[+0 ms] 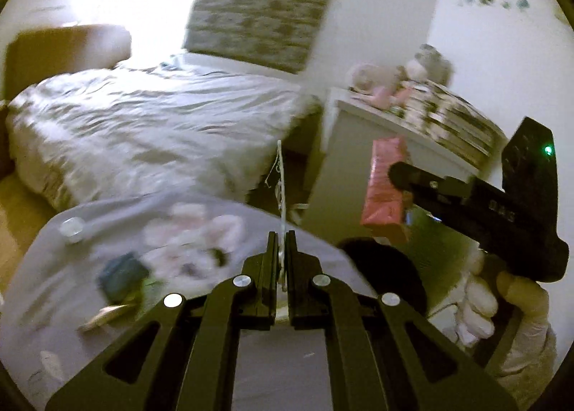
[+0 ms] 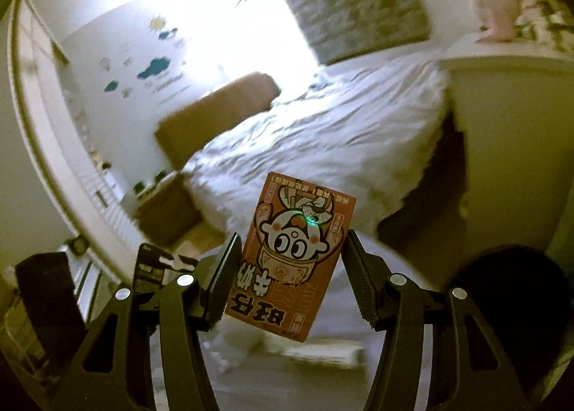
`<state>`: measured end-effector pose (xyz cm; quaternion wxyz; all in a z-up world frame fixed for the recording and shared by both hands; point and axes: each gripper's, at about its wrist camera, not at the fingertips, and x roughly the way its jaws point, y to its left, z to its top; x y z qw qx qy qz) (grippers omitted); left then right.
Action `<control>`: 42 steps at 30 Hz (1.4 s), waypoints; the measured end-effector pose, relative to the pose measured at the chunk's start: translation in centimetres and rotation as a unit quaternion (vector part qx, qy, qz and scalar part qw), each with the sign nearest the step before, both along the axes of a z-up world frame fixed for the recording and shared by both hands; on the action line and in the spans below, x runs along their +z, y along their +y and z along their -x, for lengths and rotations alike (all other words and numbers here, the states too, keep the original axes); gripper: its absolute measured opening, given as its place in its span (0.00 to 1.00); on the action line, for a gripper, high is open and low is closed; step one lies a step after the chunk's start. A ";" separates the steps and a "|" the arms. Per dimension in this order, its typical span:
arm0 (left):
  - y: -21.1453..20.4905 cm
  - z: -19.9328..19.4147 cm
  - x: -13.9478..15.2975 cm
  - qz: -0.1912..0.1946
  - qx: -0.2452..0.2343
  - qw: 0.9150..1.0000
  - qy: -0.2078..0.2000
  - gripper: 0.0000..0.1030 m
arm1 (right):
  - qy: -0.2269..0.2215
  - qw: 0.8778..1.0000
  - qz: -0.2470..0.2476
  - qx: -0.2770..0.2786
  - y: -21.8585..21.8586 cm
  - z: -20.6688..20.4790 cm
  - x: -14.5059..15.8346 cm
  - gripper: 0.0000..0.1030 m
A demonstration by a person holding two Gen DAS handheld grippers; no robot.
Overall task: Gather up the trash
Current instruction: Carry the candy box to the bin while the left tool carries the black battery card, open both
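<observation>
The right claw (image 2: 290, 267) is held tilted up over the counter's (image 1: 287, 375) far-right corner, the red snack box (image 2: 290, 256) loosely framed between its fingers. A thin clear wrapper (image 1: 282, 210) is pinched upright by the left claw (image 1: 282, 260), narrowed tight.

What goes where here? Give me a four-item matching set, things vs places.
Things:
1. red carton
2. thin clear wrapper
3. pink plush toys
4. blue packet

Places:
A. lying on the grey table
B. on top of the white dresser
C. gripped by the right gripper
D. pinched in the left gripper

Pairs: 1-C, 2-D, 3-B, 4-A
</observation>
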<state>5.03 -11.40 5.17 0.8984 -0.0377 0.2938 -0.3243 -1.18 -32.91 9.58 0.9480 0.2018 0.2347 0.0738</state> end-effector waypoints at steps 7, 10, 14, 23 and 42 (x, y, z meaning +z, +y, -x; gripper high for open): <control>-7.6 1.7 0.4 -0.008 -0.060 0.998 -0.015 0.05 | -0.010 0.997 0.001 -0.075 -7.2 3.9 -0.2 0.56; -10.2 1.9 0.2 -0.010 -0.080 0.997 -0.013 0.05 | -0.004 0.995 -0.003 -0.103 -10.1 5.0 -1.2 0.56; -12.8 2.4 -0.3 -0.014 -0.099 0.995 -0.009 0.05 | 0.009 0.991 -0.008 -0.131 -13.0 5.7 -2.7 0.56; -16.5 2.6 -1.8 -0.024 -0.124 0.992 0.002 0.05 | 0.037 0.985 -0.019 -0.165 -17.1 6.8 -6.0 0.56; -19.9 1.6 -5.5 -0.048 -0.141 0.988 0.045 0.05 | 0.100 0.978 -0.039 -0.180 -18.6 6.1 -10.8 0.56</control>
